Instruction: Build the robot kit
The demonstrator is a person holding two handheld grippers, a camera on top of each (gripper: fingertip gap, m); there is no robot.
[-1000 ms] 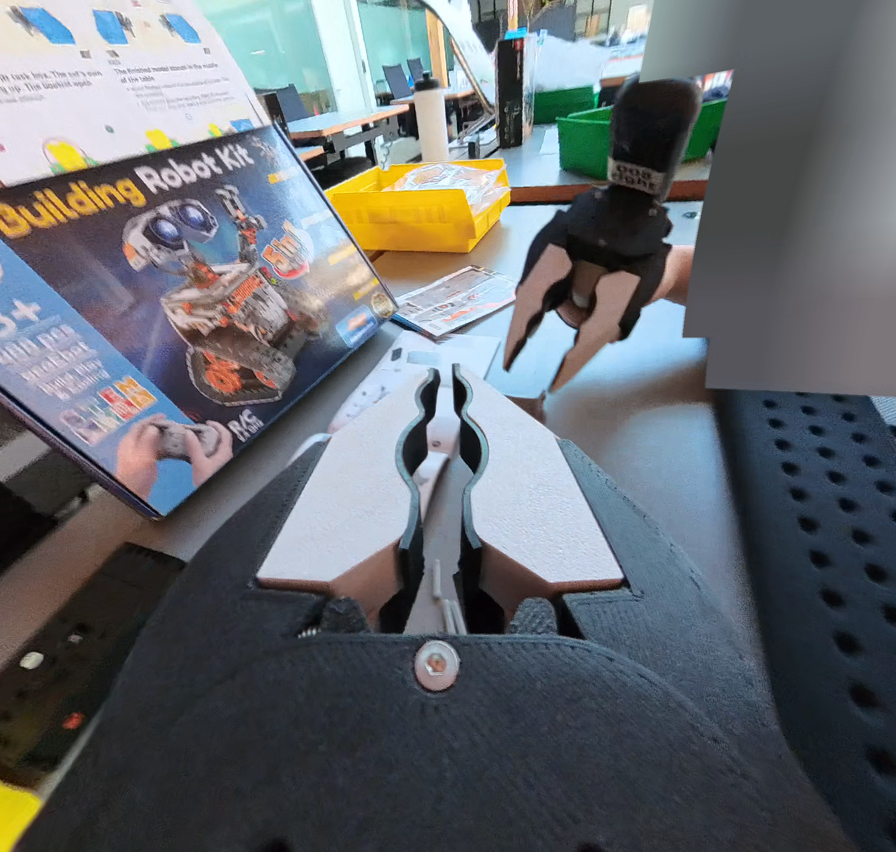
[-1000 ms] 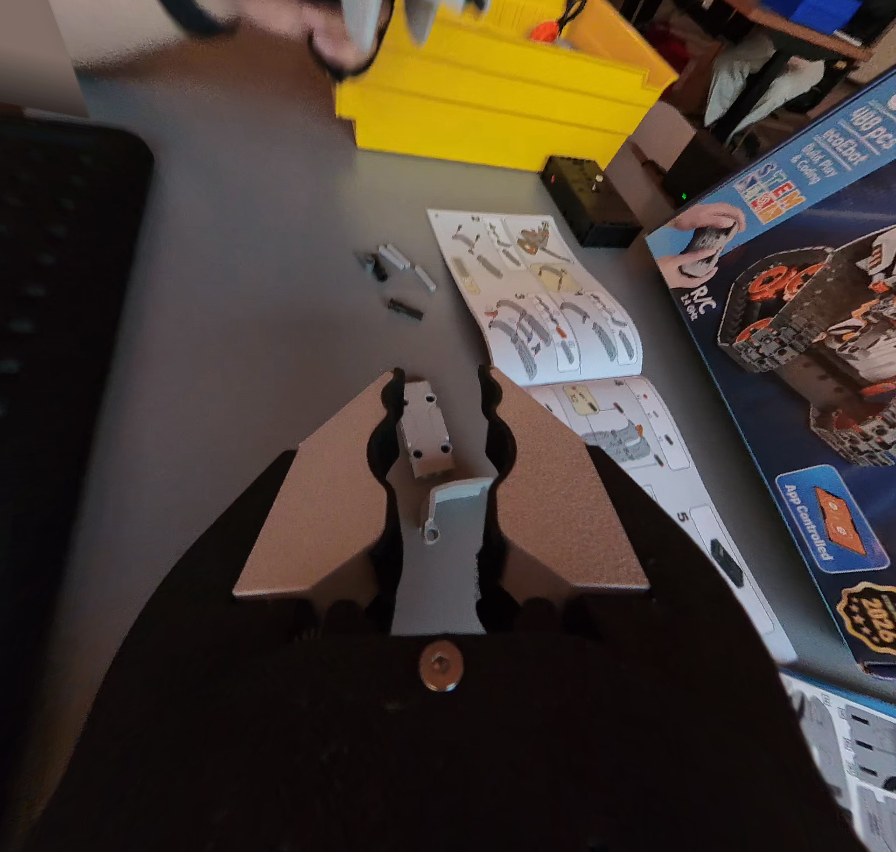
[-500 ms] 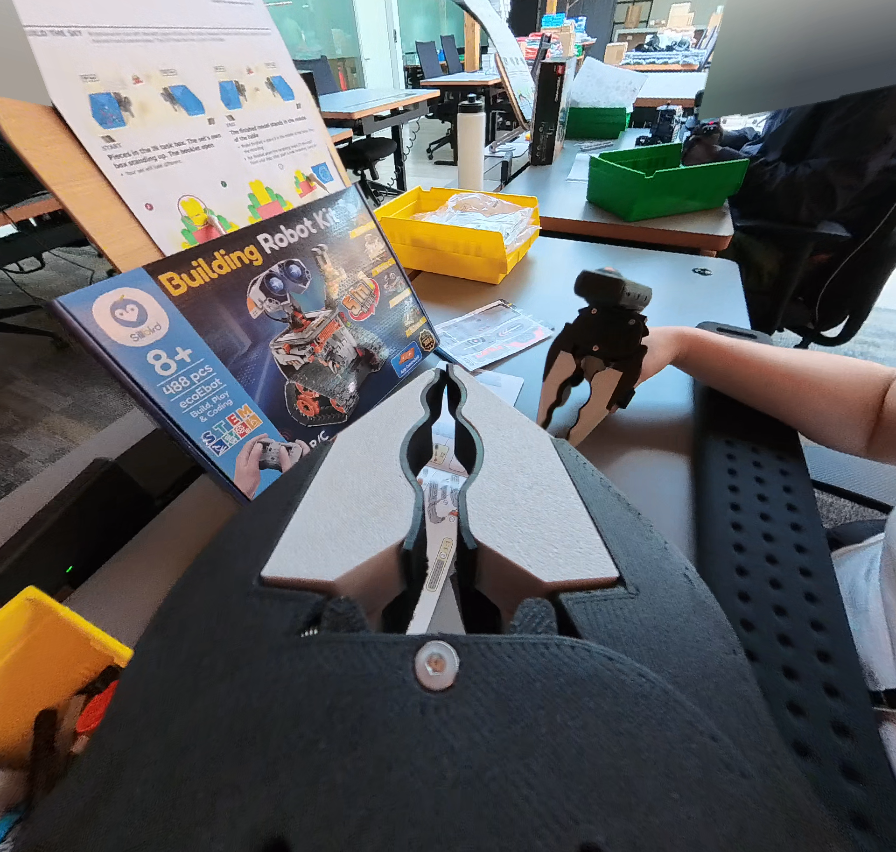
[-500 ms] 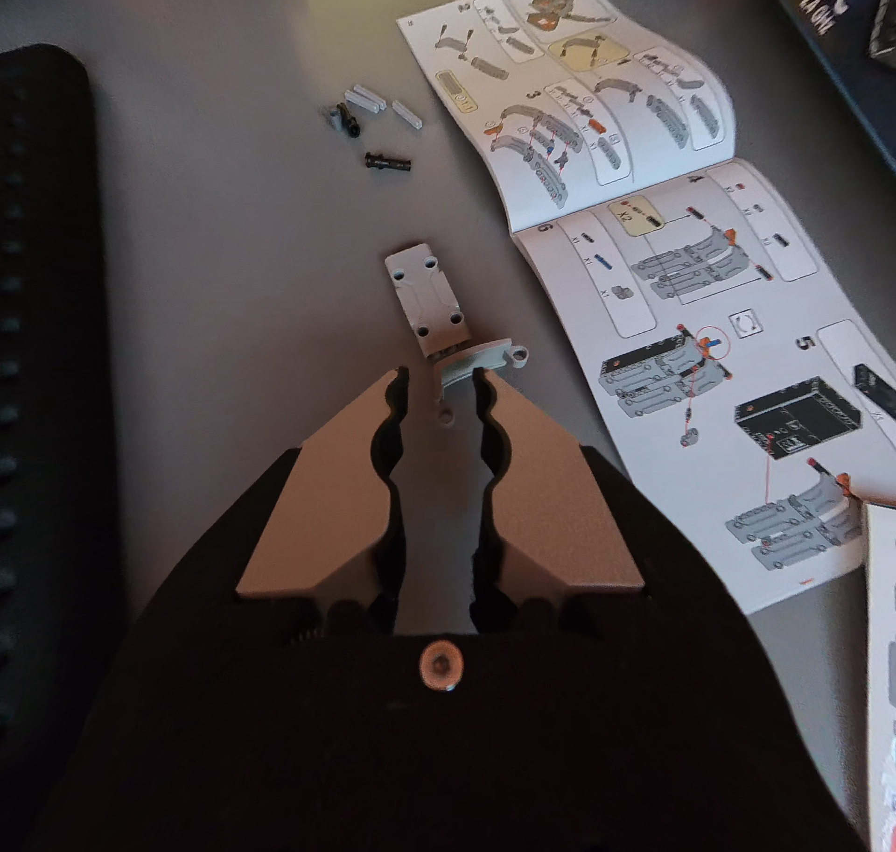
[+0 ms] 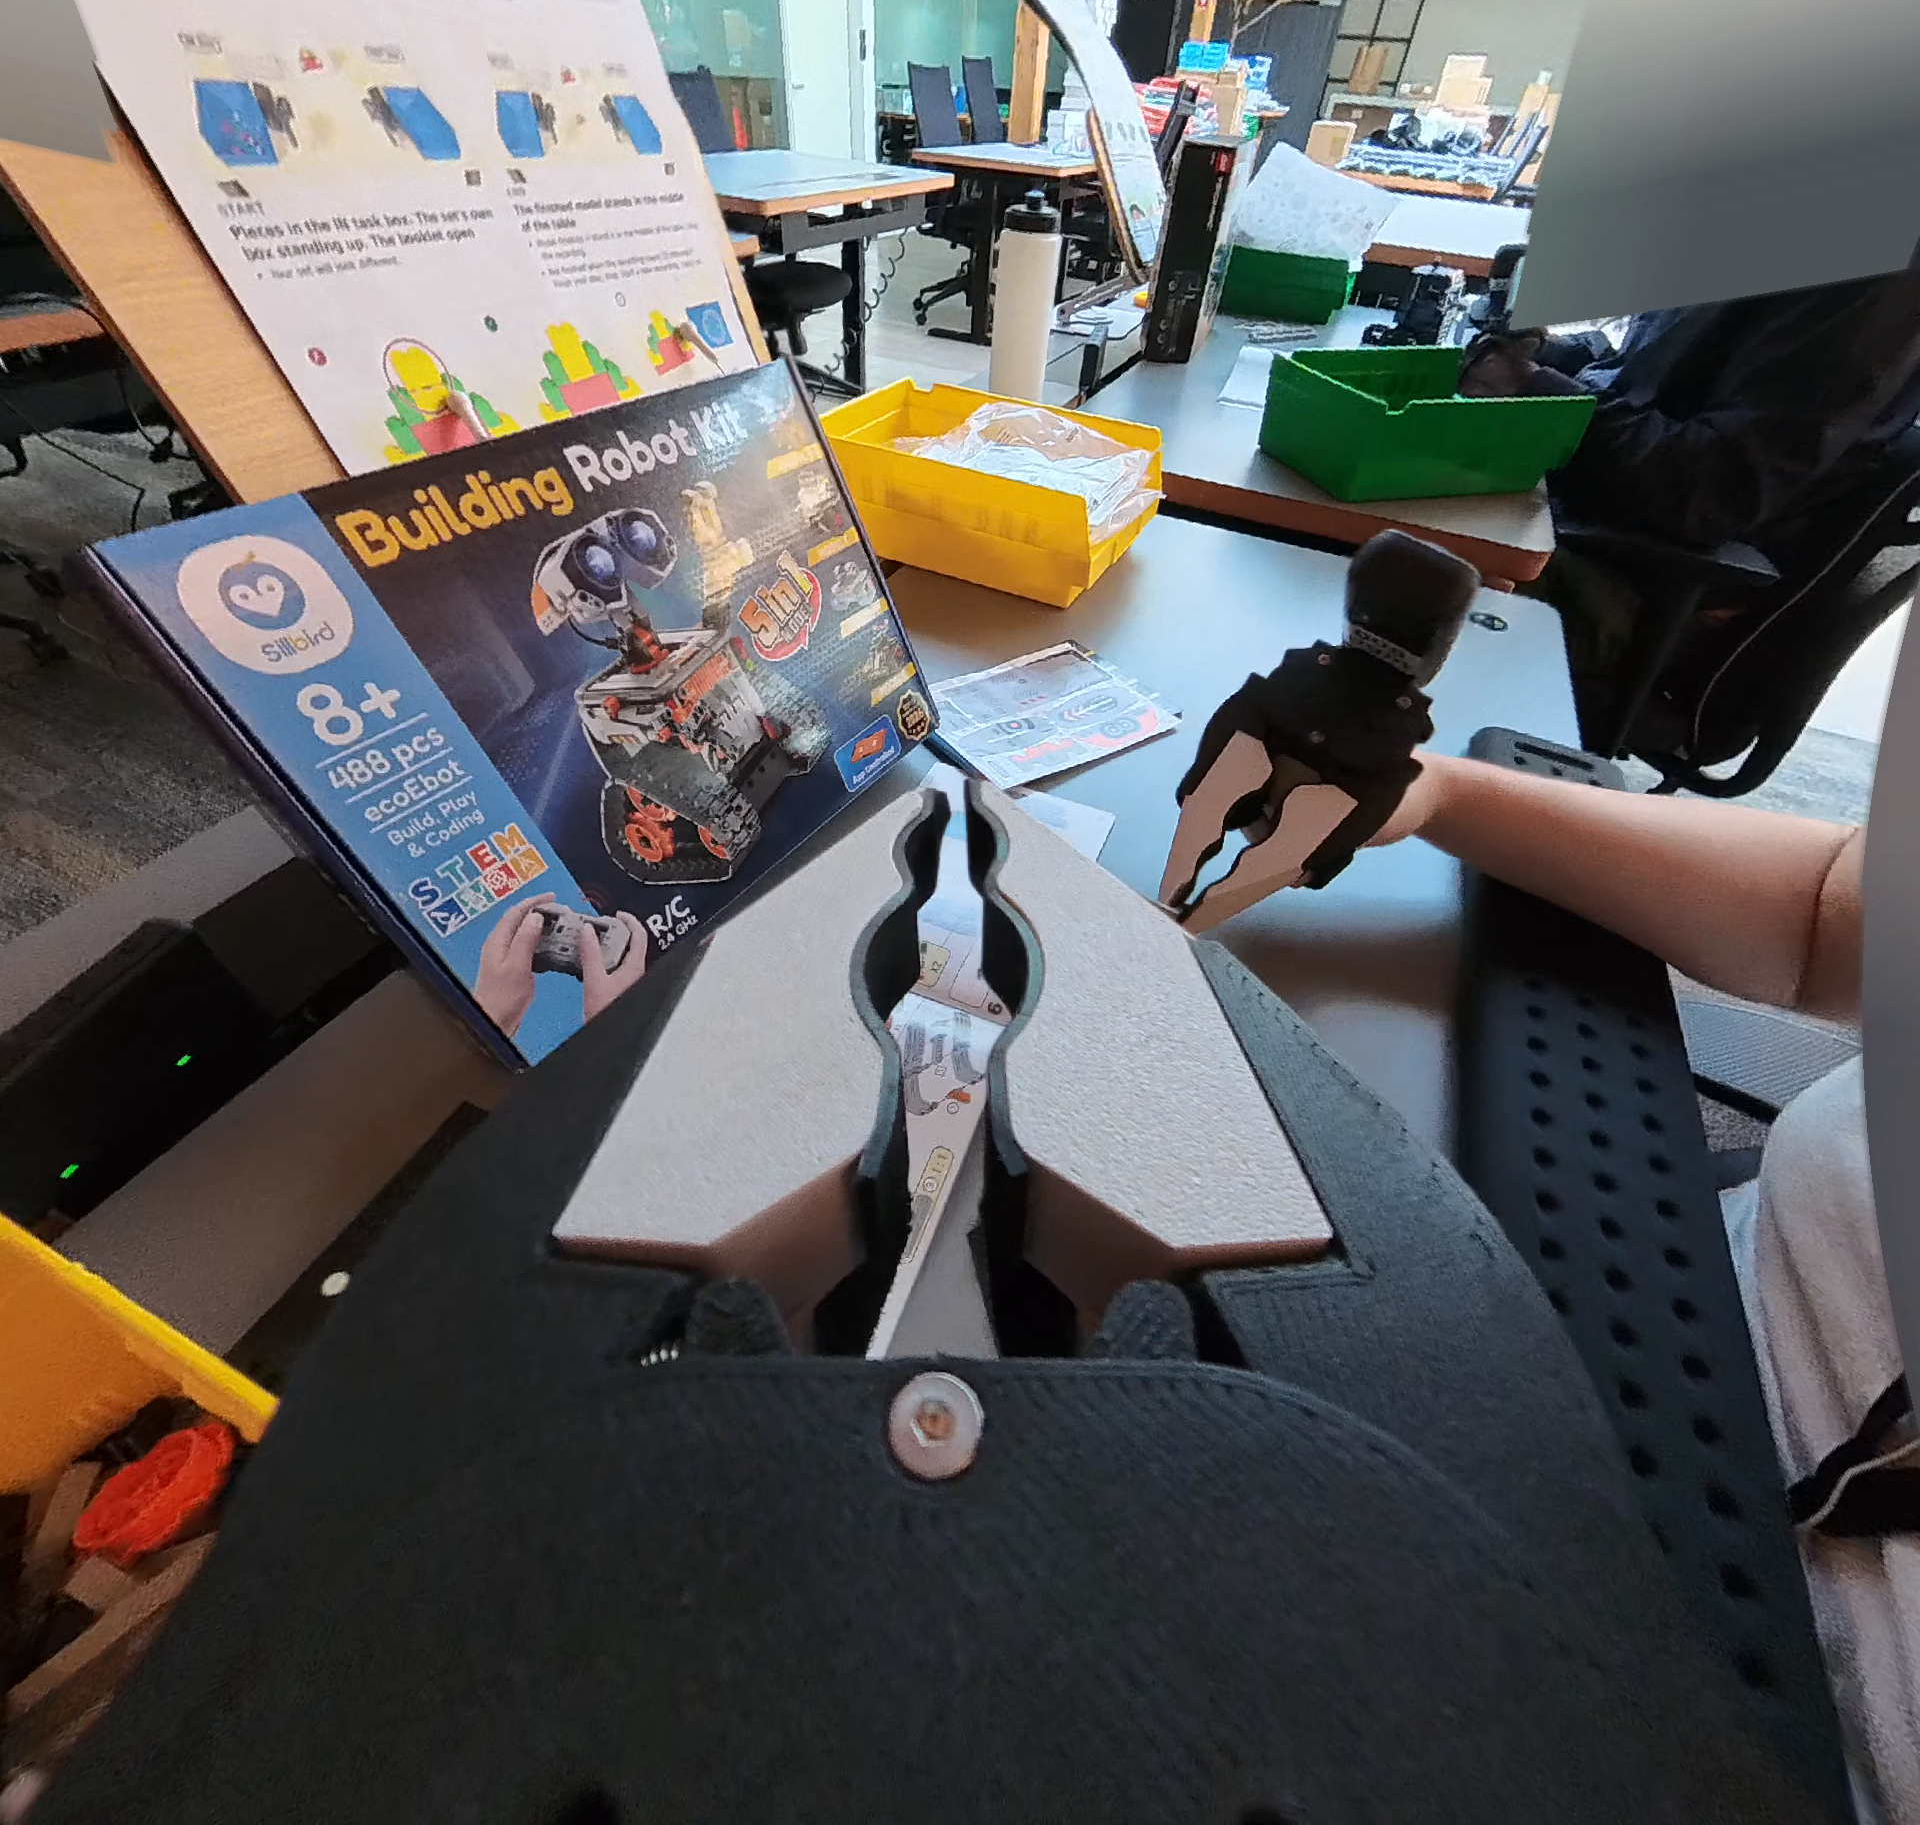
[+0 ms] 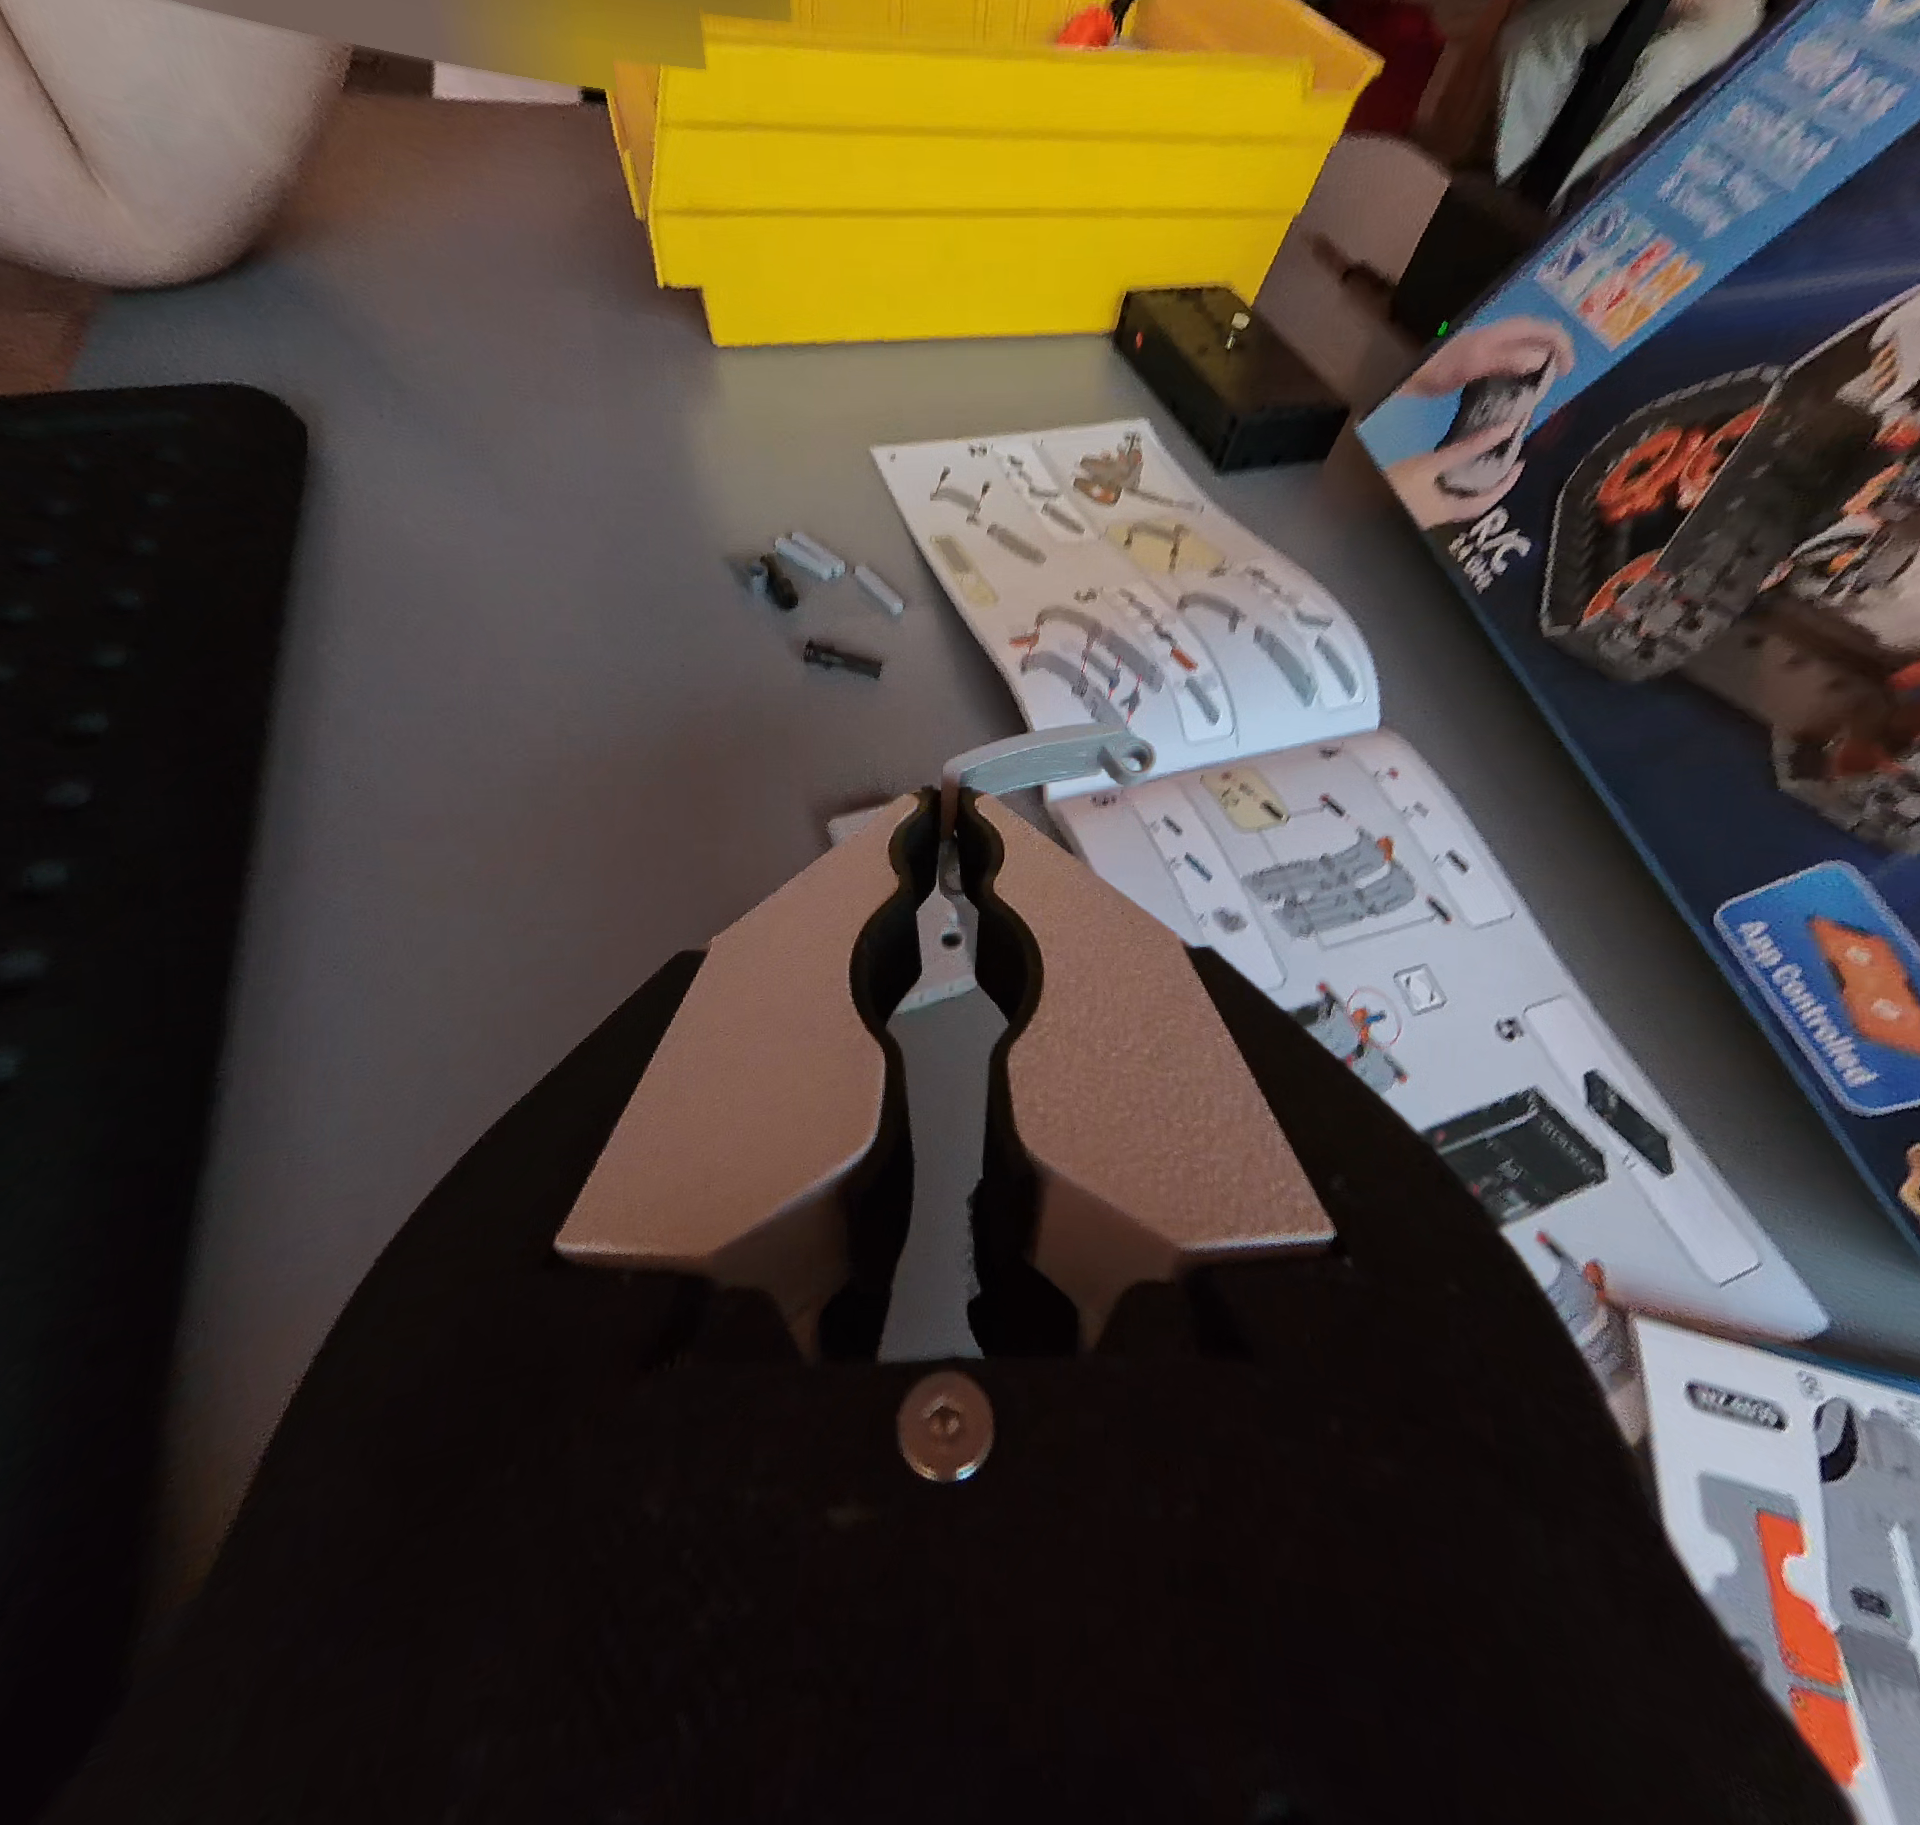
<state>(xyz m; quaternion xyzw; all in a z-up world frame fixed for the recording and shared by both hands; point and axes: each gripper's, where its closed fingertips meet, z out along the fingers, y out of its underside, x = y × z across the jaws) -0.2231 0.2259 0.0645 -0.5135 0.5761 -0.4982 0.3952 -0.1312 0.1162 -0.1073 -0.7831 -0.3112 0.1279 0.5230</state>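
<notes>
My right gripper (image 6: 951, 804) is shut on one end of a curved grey building piece (image 6: 1049, 757) and holds it just above the grey table (image 6: 520, 840). A flat grey plate (image 6: 943, 934) lies on the table under its fingers. Several small grey and black pins (image 6: 821, 580) lie beyond, left of an open instruction booklet (image 6: 1195, 632). My left gripper (image 5: 956, 799) is shut and empty, raised over the booklet (image 5: 935, 1058). The right gripper also shows in the left wrist view (image 5: 1184, 913), tips down near the table.
A robot kit box (image 5: 499, 715) leans against a board with an instruction sheet (image 5: 416, 165). Around it stand a yellow bin (image 6: 987, 196), a small black box (image 6: 1226, 393), a sticker sheet (image 6: 1787, 1567), another yellow bin (image 5: 987, 497) and a green bin (image 5: 1413, 425). A black perforated pad (image 6: 125, 736) is at the near edge. My hands' fingertips stand some 25 cm from each other. My right gripper is the nearer one to the flat grey plate (image 6: 943, 934): about 6 cm, against 30 cm.
My right gripper has closed on the curved grey piece and lifted it off the table beside the flat plate. My left gripper has drawn back and up, staying shut.
</notes>
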